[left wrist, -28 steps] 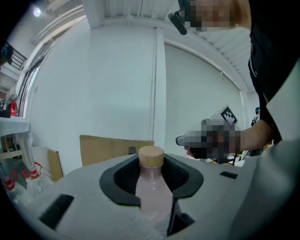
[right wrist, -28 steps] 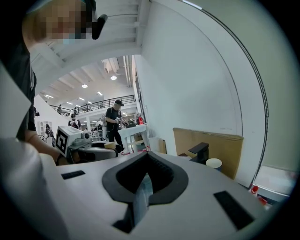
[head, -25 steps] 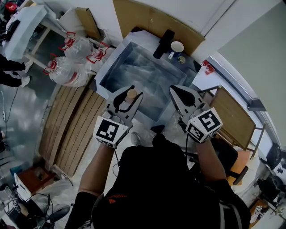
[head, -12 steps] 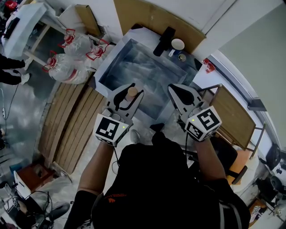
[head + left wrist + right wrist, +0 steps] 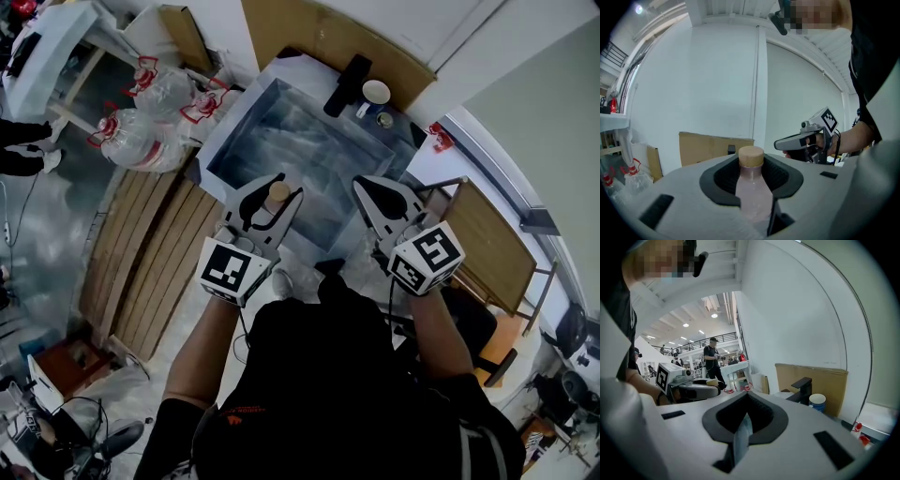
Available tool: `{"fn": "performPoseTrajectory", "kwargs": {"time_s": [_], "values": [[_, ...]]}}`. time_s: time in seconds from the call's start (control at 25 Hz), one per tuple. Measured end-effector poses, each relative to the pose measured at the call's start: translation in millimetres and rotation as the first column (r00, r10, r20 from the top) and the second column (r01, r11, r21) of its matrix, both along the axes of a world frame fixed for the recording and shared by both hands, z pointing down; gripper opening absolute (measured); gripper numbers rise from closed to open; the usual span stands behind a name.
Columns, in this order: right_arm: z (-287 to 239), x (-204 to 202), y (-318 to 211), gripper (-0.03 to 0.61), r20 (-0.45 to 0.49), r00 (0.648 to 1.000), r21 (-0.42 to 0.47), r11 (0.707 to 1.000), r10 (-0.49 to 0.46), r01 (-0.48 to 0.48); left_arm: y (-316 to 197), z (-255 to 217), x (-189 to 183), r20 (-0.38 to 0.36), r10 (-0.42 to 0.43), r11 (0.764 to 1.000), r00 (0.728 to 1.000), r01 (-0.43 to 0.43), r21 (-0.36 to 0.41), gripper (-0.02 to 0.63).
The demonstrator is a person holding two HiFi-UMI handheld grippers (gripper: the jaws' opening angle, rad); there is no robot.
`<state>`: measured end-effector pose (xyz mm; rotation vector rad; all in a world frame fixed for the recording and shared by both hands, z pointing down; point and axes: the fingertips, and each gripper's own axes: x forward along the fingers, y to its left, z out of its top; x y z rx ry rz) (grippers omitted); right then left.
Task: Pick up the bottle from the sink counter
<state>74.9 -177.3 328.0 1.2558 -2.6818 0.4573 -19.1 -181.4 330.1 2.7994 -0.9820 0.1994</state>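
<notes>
One bottle (image 5: 752, 187) stands upright, clamped in the left gripper (image 5: 279, 190) with its cap above the jaws, over the sink's (image 5: 309, 150) near edge, while the right gripper (image 5: 364, 186) hangs just beside it, closed and empty.

Your left gripper (image 5: 274, 192) clamps the bottle (image 5: 752, 190) between its jaws; just to its right, your right gripper (image 5: 367, 187) points the same way, jaws pressed together.
</notes>
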Motion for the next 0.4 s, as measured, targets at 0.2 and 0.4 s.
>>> {"fn": "performPoseTrajectory", "kwargs": {"time_s": [0.2, 0.4], "values": [[2.2, -2.5, -3.7, 0.003, -0.005, 1.0, -0.006, 1.0, -0.01, 0.01, -3.5, 1.7, -1.4, -0.001, -0.006, 1.0, 1.0, 0.006, -0.008, 0.143], [3.3, -2.9, -6.3, 0.003, -0.021, 0.999, 0.0, 1.0, -0.025, 0.025, -5.7, 2.0, -1.9, -0.006, -0.008, 1.0, 1.0, 0.008, -0.007, 0.143]]}}
